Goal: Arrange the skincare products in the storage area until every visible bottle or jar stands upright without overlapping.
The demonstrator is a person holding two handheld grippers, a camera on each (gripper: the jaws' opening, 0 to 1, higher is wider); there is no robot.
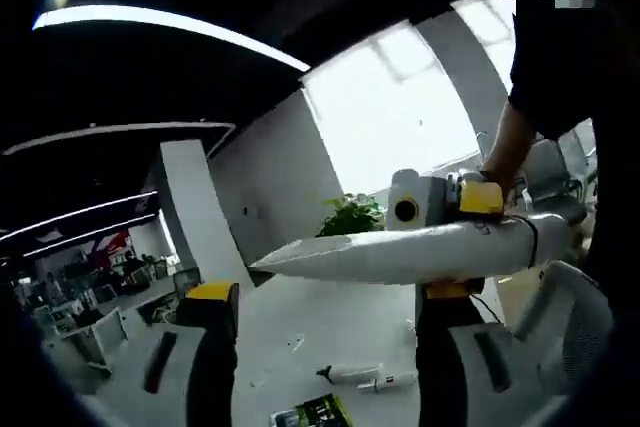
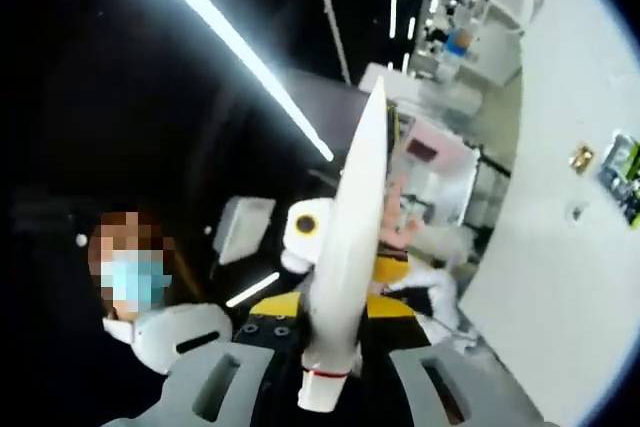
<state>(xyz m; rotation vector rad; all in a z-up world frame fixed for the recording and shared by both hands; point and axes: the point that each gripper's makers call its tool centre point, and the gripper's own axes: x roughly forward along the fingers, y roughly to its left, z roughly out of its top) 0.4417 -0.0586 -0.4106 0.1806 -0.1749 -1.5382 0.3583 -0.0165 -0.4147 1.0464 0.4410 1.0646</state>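
The right tool (image 2: 330, 387) is gripping a white tube (image 2: 350, 247) by its cap end, lifted well above the desk (image 1: 330, 317); the left tool (image 1: 325, 347) is hanging apart beneath it. A slack grip could be letting the tube slide out. The left gripper view is showing a second tube (image 1: 372, 377) lying flat; the right gripper view is showing a green packet (image 2: 622, 175).

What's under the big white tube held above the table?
Under the big white tube, a smaller tube and a green packet lie on the table. The left tongs hide the table on either side.
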